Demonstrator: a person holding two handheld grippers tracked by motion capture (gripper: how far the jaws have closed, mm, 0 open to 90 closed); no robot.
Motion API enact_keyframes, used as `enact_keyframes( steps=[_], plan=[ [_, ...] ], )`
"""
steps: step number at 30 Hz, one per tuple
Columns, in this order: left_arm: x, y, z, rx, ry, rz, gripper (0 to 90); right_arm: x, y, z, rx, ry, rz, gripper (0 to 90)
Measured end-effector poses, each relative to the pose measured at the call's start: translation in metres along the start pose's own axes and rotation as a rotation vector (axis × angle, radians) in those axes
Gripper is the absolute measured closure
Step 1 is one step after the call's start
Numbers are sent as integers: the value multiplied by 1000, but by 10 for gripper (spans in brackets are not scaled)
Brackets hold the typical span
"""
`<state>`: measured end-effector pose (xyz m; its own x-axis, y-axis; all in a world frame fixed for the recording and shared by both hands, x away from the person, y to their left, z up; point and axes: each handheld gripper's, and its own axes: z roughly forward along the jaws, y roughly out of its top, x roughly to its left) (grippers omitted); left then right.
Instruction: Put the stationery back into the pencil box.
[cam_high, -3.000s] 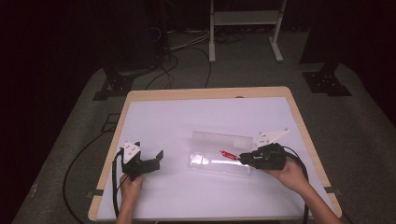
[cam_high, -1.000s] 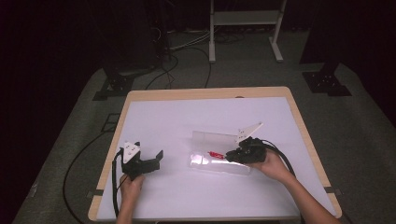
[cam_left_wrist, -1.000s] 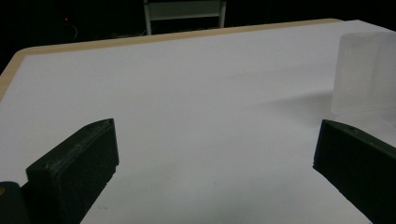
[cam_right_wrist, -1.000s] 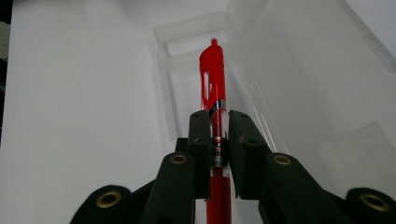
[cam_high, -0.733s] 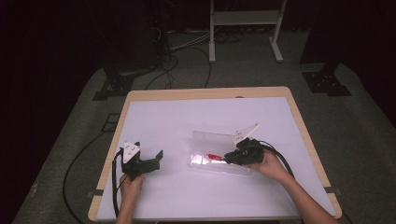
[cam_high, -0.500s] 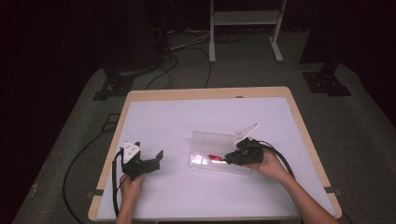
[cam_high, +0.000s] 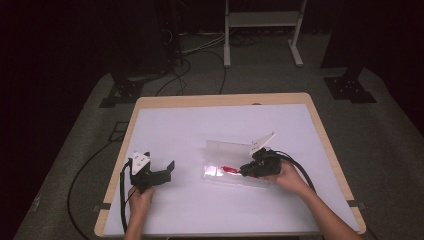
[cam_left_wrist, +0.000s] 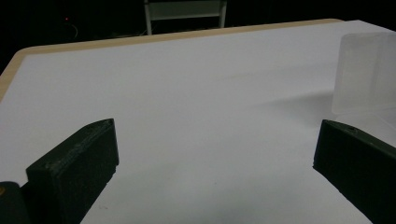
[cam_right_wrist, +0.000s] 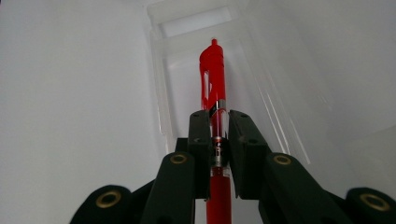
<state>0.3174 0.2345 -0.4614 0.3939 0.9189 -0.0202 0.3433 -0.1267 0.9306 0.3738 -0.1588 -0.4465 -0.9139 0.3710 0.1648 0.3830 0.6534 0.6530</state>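
right gripper (cam_right_wrist: 218, 140): jaws narrow, clamped on the red pen (cam_right_wrist: 213, 74) around mid-barrel; pads press it from both sides.
pen: runs straight out along the gripper's axis, clip end forward, tip end back between the jaws. Held end-on, probably so it can slide lengthwise into the case.
case (cam_high: 235, 172): clear plastic, lid (cam_high: 226, 148) standing open at the far side. Pen's front end is over the tray, between its long walls; can't tell if it touches the floor of the tray.
pen vs case, high view: pen (cam_high: 231, 170) pokes out of the right gripper (cam_high: 246, 171) toward the case's left end, gripper at the case's right end.
left gripper (cam_high: 169, 169): jaws wide, nothing between them; sits on the table (cam_high: 190, 125) well left of the case, pointing at it. Looks parked, maybe ready to steady the case.
left gripper view: case lid (cam_left_wrist: 366, 72) at the right, beyond the jaws, apart from them.
step: my read, pen being laid in the case; release not yet done.
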Motion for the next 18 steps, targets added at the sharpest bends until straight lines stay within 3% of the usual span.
enact_keyframes(
  steps=[18],
  plan=[
    [0,0,0,3,2,-2,0,-6,-3,8,2,23,2,787]
  ],
)
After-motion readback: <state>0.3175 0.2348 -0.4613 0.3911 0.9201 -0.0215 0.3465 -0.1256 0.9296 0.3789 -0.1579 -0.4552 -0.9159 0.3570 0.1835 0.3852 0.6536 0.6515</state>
